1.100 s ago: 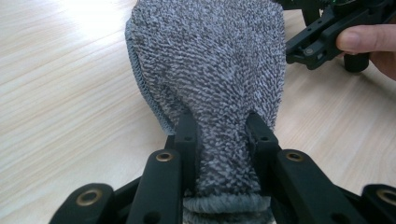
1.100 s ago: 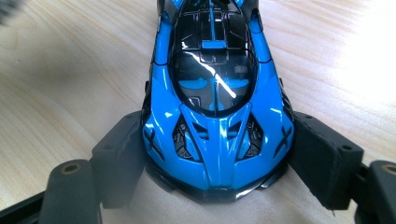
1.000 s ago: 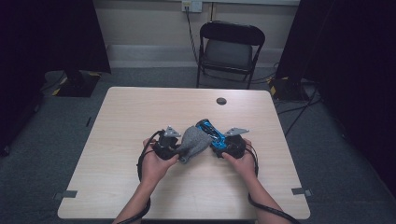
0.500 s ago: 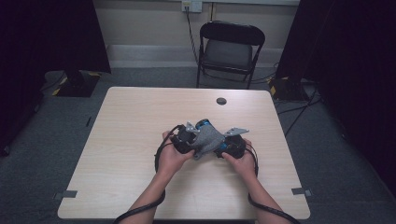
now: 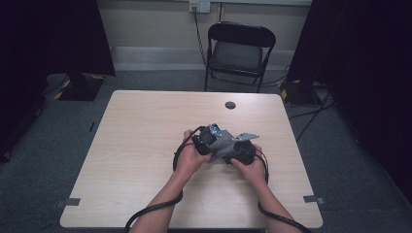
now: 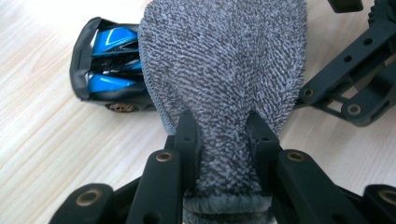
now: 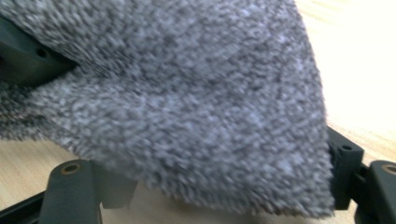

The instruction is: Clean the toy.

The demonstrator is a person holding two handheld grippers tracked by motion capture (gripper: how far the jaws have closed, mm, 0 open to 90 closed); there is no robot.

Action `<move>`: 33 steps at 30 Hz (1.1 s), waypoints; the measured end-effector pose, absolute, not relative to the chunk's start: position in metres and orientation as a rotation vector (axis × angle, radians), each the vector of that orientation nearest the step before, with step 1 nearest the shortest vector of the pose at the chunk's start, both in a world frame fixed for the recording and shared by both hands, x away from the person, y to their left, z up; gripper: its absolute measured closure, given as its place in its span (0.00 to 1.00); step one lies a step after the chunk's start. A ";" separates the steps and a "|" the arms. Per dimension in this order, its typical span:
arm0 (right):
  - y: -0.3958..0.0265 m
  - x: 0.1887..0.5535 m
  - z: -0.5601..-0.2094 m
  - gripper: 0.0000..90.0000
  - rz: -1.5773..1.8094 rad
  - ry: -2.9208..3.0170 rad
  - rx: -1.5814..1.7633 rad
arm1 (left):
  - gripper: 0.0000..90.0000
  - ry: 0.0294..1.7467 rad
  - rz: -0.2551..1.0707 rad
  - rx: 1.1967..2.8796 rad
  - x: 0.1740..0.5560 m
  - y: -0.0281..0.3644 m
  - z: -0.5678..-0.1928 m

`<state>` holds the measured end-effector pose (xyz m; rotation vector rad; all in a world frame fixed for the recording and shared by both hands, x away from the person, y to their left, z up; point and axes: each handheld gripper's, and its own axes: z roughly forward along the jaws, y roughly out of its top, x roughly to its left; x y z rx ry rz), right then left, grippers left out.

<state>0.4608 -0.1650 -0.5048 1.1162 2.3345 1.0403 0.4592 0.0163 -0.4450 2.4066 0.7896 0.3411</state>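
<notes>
The cloth is pinched between the left gripper's jaws and drapes over a blue toy car lying on the table. The right gripper sits just beside it; cloth covers its jaws, so I cannot tell whether they grip. Both hands meet mid-table.

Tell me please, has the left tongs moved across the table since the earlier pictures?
Yes. The left tongs, shut on the grey cloth, moved rightward across the table, closer to the right tongs.
</notes>
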 end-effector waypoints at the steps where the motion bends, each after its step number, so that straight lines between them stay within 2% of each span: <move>1: -0.165 0.461 -0.505 0.26 1.040 2.334 1.117 | 0.79 0.784 0.344 2.412 0.460 0.015 -0.445; 17: -0.165 0.461 -0.505 0.26 1.041 2.335 1.116 | 0.79 0.836 0.389 2.416 0.470 0.023 -0.448; 33: -0.165 0.461 -0.505 0.26 1.041 2.335 1.117 | 0.79 0.941 0.425 2.347 0.484 0.038 -0.450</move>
